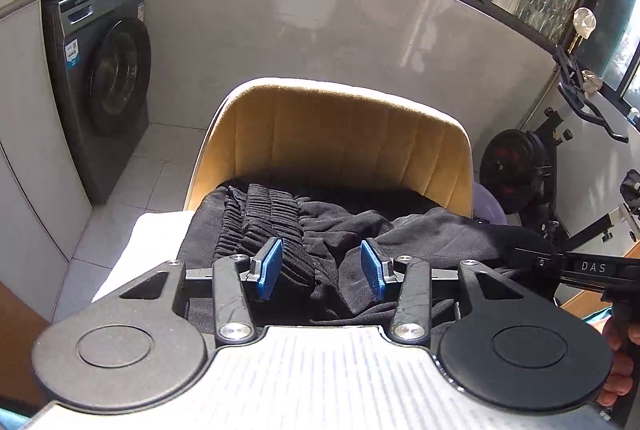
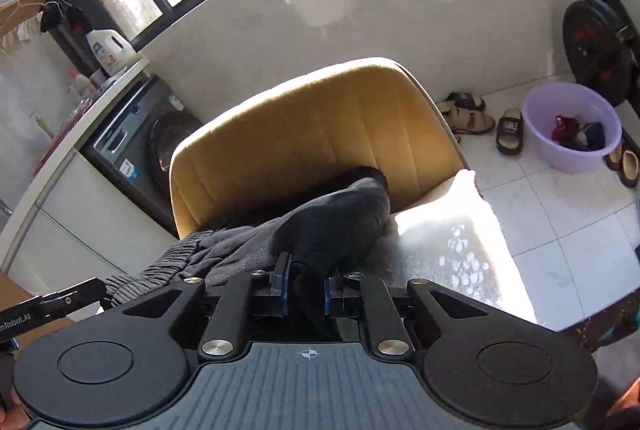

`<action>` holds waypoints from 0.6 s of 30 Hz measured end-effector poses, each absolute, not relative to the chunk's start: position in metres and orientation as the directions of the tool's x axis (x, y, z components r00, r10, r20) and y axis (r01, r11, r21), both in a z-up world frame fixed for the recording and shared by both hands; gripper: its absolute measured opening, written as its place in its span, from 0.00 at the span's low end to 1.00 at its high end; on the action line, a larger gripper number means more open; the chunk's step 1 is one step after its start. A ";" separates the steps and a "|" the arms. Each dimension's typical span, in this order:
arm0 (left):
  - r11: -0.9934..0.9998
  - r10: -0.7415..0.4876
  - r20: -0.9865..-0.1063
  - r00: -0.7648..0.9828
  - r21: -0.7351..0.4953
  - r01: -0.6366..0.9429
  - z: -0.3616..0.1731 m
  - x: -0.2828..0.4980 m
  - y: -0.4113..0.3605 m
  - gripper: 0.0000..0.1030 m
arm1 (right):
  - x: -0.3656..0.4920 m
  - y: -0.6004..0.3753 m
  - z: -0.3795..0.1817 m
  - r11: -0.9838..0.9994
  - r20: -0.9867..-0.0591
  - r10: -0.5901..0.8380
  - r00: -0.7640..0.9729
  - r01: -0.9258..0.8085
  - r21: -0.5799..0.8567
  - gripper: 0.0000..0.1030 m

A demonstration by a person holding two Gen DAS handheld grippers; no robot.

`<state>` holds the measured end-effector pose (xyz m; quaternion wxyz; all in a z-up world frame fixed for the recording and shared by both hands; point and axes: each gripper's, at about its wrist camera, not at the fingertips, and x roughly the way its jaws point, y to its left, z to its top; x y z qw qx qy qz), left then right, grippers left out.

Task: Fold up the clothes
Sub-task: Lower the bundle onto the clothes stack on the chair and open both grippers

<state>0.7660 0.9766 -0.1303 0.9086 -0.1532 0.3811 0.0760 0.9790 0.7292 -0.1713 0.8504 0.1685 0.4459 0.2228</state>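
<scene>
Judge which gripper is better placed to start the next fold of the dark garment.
Right. The right gripper is already closed on the dark garment, while the left gripper is open above the elastic waistband, holding nothing.

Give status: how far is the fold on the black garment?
Early. Done: nothing looks folded; the black garment lies rumpled on the mustard chair, its elastic waistband still bunched. In hand: the right claw is shut on a bunch of the dark fabric near the white cushion; the left claw hangs open over the waistband, gripping nothing. Left: spread it flat, then every fold.
</scene>
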 end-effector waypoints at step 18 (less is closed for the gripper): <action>0.959 0.102 -0.790 0.605 -0.083 -0.270 -0.135 0.740 0.961 0.86 | 0.892 0.734 -0.134 0.974 -0.727 0.225 0.649 -0.170 0.150 0.99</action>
